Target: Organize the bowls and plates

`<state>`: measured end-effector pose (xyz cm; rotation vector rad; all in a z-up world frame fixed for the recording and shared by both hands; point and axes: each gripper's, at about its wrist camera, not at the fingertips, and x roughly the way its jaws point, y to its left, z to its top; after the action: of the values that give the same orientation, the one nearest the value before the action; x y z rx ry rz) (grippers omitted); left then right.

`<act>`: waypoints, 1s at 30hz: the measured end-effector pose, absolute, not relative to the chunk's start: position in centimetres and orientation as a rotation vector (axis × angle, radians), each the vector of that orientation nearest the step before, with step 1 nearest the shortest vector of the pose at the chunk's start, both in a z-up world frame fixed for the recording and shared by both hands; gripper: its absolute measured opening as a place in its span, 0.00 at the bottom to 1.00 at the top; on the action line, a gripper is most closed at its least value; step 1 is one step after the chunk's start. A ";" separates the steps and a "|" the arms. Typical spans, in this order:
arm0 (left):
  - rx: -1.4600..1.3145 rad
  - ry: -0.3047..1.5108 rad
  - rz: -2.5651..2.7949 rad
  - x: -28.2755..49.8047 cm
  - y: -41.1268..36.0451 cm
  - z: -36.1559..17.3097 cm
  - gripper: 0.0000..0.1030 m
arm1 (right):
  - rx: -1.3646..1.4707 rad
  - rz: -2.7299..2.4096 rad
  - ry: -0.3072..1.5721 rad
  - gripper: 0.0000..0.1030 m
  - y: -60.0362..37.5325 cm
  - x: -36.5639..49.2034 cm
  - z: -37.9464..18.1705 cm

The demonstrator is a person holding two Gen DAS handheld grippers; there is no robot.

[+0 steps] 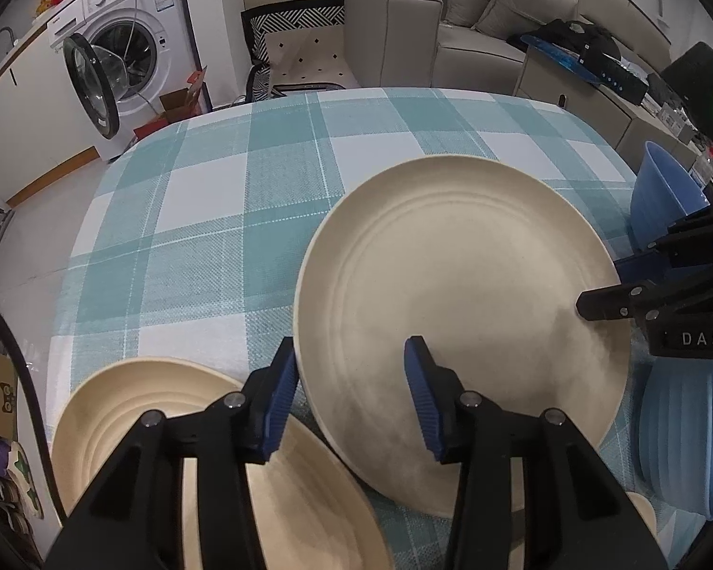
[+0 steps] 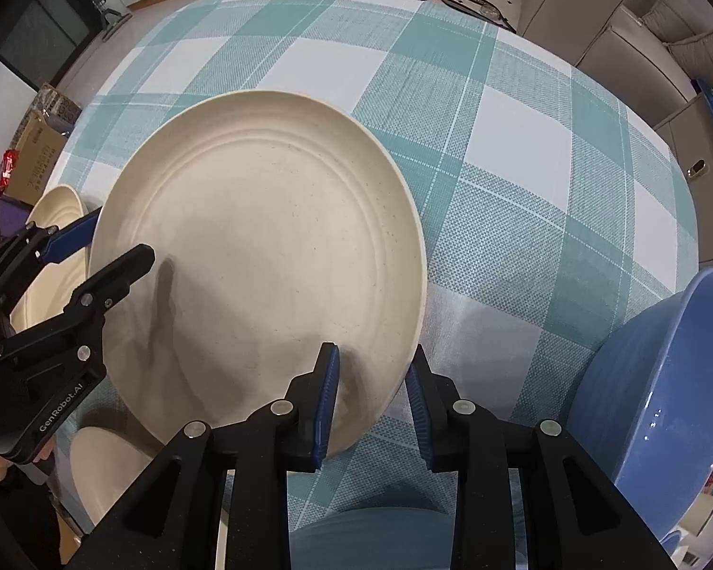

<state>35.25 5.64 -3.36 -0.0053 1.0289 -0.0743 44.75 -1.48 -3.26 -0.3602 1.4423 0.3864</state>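
A large cream plate (image 1: 466, 285) (image 2: 261, 247) lies on the checked tablecloth (image 1: 204, 218). My left gripper (image 1: 351, 356) (image 2: 114, 240) straddles its left rim, open, with one blue pad outside the rim and the other over the plate's inside. My right gripper (image 2: 373, 361) (image 1: 613, 280) straddles the opposite rim, also open, its pads clear of the edge. A second cream plate (image 1: 133, 408) (image 2: 57, 209) sits just beyond the left gripper. A blue bowl (image 2: 656, 380) (image 1: 660, 204) stands on its side at the right.
More blue ware (image 1: 679, 437) is stacked at the near right and another cream piece (image 2: 104, 465) lies near the table's front. Beyond the table are a washing machine (image 1: 128, 57) with its door open, a sofa (image 1: 451, 23) and cardboard boxes (image 2: 38, 152).
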 end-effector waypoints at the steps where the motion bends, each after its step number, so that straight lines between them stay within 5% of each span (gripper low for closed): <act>1: -0.007 1.026 -0.074 35.2 5.7 -3.2 0.43 | -0.356 0.386 1.439 0.28 -1.5 44.8 -3.1; 30: -0.048 0.954 -0.072 32.3 7.1 0.2 0.37 | -0.253 0.421 1.355 0.16 -3.7 40.7 1.9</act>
<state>32.31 7.09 0.22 -0.0477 0.9541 -0.0719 40.71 -3.67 1.87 -0.2532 1.3548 0.4207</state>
